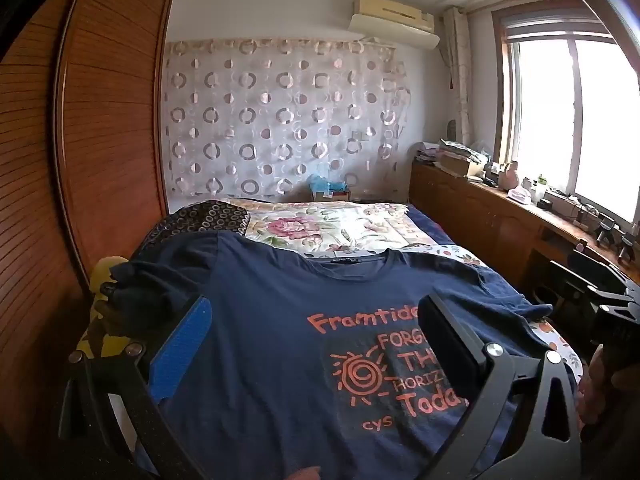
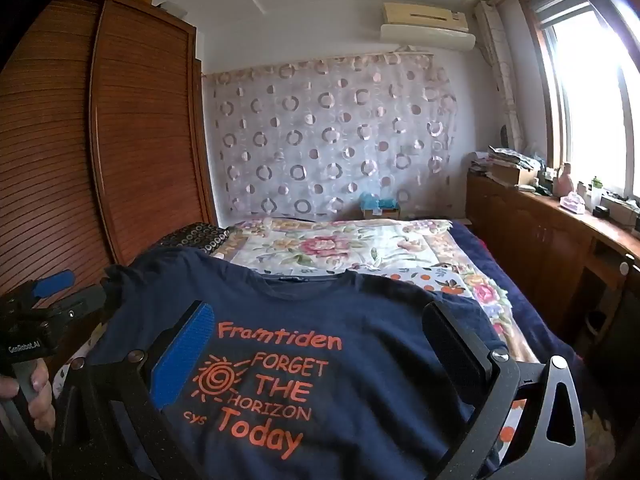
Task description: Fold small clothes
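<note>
Navy cotton, limp and light — the T-shirt (image 1: 280, 312) lies face up across the near end of the bed (image 1: 424, 236), collar toward the far end, hem toward the near edge. In the left wrist view the left gripper (image 1: 316, 340) hovers over the shirt's chest with its jaws wide apart and nothing between them but open air; it tips gently down toward the cloth. The left sleeve (image 1: 160, 284) looks bunched at the bed's left edge, though the fisheye blurs it. The right gripper (image 1: 612, 312) shows at the frame's right edge.

From the right wrist view the right gripper (image 2: 320, 340) also stands fully open above the orange print (image 2: 264, 392), tilted slightly downward, not touching. A hand (image 2: 38, 396) holds the left gripper's handle at the lower left. Such fabric will sag and slide rather than hold shape — a pinch at a shoulder seam or sleeve edge should serve best.
</note>
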`<state>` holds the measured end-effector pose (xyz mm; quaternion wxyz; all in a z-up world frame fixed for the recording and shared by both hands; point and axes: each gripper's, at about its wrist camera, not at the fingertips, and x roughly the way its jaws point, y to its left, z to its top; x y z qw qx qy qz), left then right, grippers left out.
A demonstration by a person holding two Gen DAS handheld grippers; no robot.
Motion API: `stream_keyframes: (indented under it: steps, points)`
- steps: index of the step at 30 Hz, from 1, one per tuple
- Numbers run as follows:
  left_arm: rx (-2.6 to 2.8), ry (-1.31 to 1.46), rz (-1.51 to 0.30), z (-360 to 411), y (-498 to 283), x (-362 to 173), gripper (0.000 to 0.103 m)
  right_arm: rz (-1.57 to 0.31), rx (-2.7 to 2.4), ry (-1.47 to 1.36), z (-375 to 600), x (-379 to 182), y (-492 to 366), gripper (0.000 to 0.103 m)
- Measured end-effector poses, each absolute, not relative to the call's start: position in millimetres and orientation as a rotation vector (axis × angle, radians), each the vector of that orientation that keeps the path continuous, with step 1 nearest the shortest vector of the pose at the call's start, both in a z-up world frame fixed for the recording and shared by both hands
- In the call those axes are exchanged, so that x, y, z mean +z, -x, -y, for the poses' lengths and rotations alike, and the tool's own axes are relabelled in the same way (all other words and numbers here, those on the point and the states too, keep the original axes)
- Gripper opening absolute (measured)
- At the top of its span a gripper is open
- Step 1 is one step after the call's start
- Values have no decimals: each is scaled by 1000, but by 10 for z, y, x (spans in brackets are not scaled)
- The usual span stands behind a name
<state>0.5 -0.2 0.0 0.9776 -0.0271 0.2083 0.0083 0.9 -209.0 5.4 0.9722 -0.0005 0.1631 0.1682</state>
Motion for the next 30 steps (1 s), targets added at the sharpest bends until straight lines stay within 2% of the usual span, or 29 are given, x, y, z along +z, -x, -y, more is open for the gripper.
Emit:
stream_keyframes:
  steps: [30]
  points:
    - [14,58,-394,1,1,-2,103,-319,352,0,2093,77,28,103]
